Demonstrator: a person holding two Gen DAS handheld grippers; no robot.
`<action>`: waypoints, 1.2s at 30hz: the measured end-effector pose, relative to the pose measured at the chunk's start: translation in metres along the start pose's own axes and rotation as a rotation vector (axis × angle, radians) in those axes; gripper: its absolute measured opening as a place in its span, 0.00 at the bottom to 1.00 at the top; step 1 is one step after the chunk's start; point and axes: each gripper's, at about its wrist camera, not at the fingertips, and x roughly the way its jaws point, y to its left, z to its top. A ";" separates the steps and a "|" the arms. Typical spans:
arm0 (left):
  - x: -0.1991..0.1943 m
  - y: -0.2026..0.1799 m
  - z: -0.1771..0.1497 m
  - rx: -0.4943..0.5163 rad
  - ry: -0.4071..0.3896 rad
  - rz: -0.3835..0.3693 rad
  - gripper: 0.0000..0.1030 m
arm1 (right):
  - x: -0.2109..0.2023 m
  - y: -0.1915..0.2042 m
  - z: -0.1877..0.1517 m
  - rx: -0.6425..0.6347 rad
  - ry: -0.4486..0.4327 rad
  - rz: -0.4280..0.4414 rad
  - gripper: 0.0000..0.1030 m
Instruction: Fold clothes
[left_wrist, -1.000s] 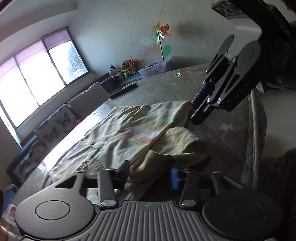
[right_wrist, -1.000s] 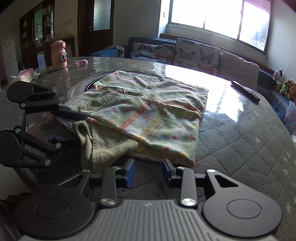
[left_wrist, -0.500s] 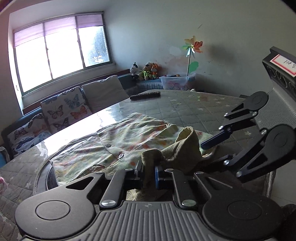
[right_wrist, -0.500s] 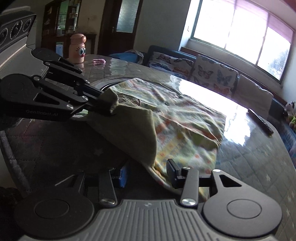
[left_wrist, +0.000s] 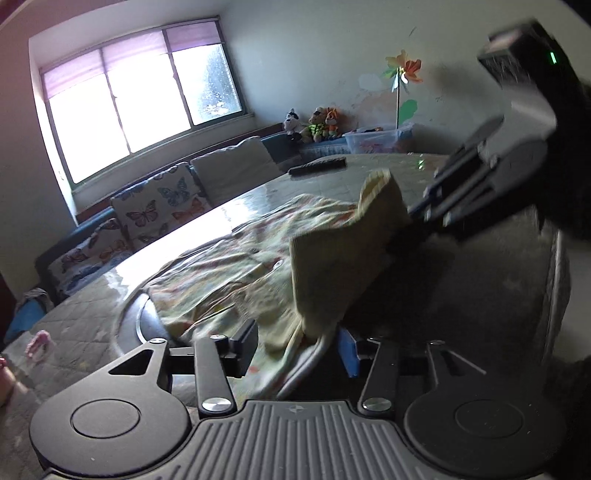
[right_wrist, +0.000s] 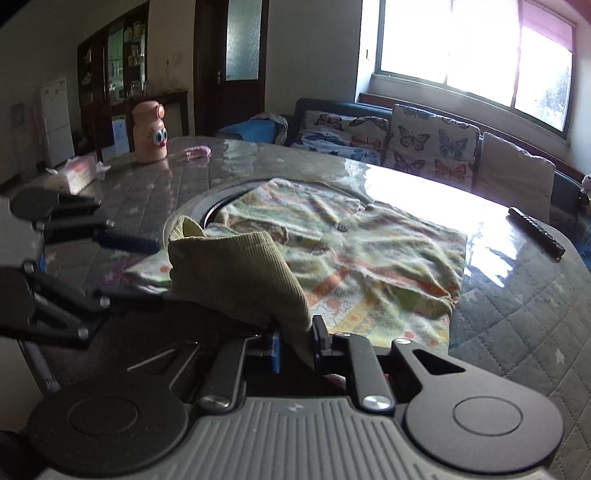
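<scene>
Since the earlier frames: ribbed olive hem (right_wrist: 236, 280) of the garment, formerly slumped at the near edge of the bench (right_wrist: 517, 332), now lifted clear of it and stretched between both claws; left claw (left_wrist: 295, 345), pinched on the cloth half a second ago, now parting.

Item, garment: child's printed button-front shirt (right_wrist: 369, 251), pale green with orange and yellow motifs, lying mostly flat on the quilted, glossy-covered bench, partly over a round inset. Olive ribbed hem raised above the near edge.

Item, right claw (right_wrist: 295, 341): jaws closing and clamped on a corner of the ribbed hem, cloth visibly pinched between the pads.

Item, left claw: jaws opening, set apart; cloth hangs between them, but the pads do not appear to press on it.

Other items: remote control (right_wrist: 535, 236) at the far side of the bench; pink bottle with cartoon eyes (right_wrist: 149, 133); tissue pack (right_wrist: 77, 173); butterfly-print cushions (right_wrist: 417, 144) beneath the window.

Step in hand, as judged: folding the lower hem up over the shirt body; early, with no crease laid yet.

Next move calls for: left claw to regain the opposite hem corner, then both to carry the edge level toward the collar, keeping it taut.
</scene>
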 end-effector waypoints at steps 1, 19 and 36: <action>0.001 -0.001 -0.003 0.015 0.007 0.017 0.55 | -0.001 0.000 0.003 0.002 -0.008 0.001 0.14; -0.036 -0.003 -0.014 0.122 -0.005 0.038 0.07 | -0.051 0.022 0.004 -0.017 -0.086 0.000 0.09; -0.054 0.026 0.033 0.052 -0.040 0.050 0.07 | -0.068 0.012 0.052 -0.065 -0.142 0.005 0.08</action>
